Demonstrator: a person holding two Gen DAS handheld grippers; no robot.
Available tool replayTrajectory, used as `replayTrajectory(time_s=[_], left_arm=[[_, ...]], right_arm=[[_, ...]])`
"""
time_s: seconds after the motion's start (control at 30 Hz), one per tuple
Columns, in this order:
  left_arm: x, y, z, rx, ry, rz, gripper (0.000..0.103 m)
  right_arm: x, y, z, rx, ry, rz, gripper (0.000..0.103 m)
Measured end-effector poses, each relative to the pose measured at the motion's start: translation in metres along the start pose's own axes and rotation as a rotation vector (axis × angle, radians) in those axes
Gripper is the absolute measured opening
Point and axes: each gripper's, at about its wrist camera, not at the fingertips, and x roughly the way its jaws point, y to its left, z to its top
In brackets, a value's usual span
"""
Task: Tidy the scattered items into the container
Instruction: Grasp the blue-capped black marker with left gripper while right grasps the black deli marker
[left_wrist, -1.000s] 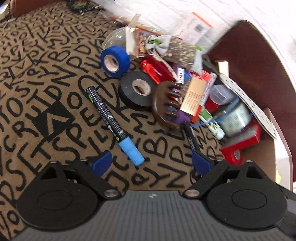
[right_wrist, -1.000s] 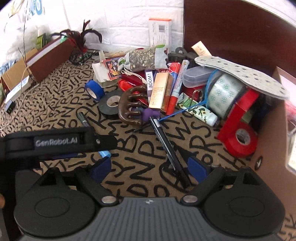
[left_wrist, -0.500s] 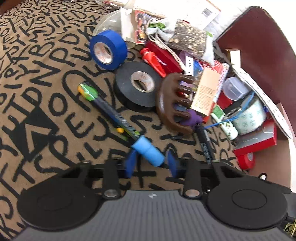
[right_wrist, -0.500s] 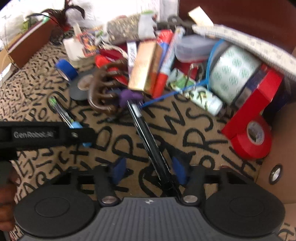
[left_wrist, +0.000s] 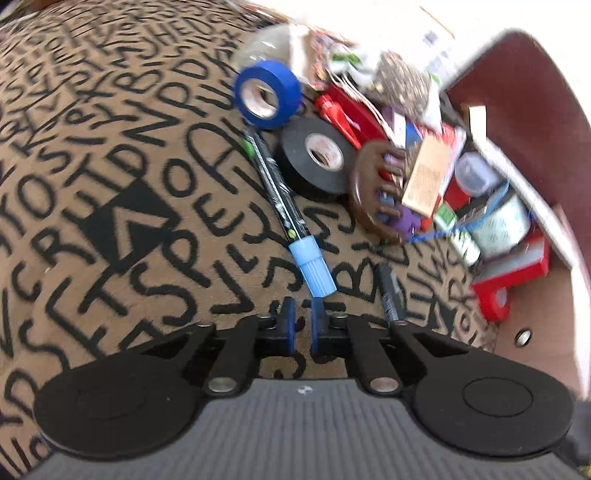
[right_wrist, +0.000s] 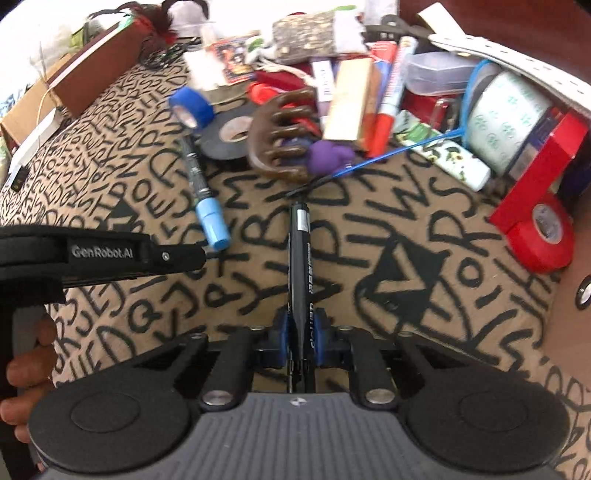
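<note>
Right claw (right_wrist: 299, 334) has just pinched the black pen (right_wrist: 300, 266), which runs straight out ahead over the lettered mat (right_wrist: 406, 236). Left claw (left_wrist: 300, 325) has just closed too, but on nothing: the blue-capped marker (left_wrist: 291, 221) lies just beyond its tips.

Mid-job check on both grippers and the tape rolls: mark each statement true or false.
1. The right gripper is clamped on the black pen. True; its jaws have just closed on it.
2. The left gripper holds the blue-capped marker. False: its jaws have just closed with only carpet showing between the pads, and the marker's cap lies just ahead of them.
3. The blue tape roll sits beside the black tape roll. True.
4. The red tape roll lies between the pen and the marker. False: it lies far to the right, against the red box.
</note>
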Motion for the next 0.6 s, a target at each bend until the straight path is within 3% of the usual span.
replayTrajectory(time_s=[0.07,0.13,0.33,0.4,0.43,0.6], left_arm=[[-0.007,-0.001,0.005,-0.022,-0.029,0.007,0.038],[-0.007,-0.005,0.013,-0.027,-0.072,0.042,0.047],[0.016,-0.010,0.026,-0.027,-0.057,0.063,0.047],[0.019,-0.011,0.024,-0.020,-0.067,0.065,0.037],[0.020,-0.012,0.024,-0.006,-0.060,0.073,0.025],[0.013,-0.007,0.019,0.035,-0.028,0.042,0.023]], right_arm=[[0.000,0.001,-0.001,0.010,-0.002,-0.001,0.014],[-0.003,0.000,0.006,0.015,-0.005,-0.006,0.014],[-0.004,-0.012,0.017,0.028,-0.019,-0.031,0.014],[-0.002,-0.013,0.017,0.028,-0.018,-0.038,0.016],[-0.001,-0.014,0.017,0.029,-0.015,-0.041,0.018],[0.007,-0.012,0.017,0.047,0.005,-0.041,0.019]])
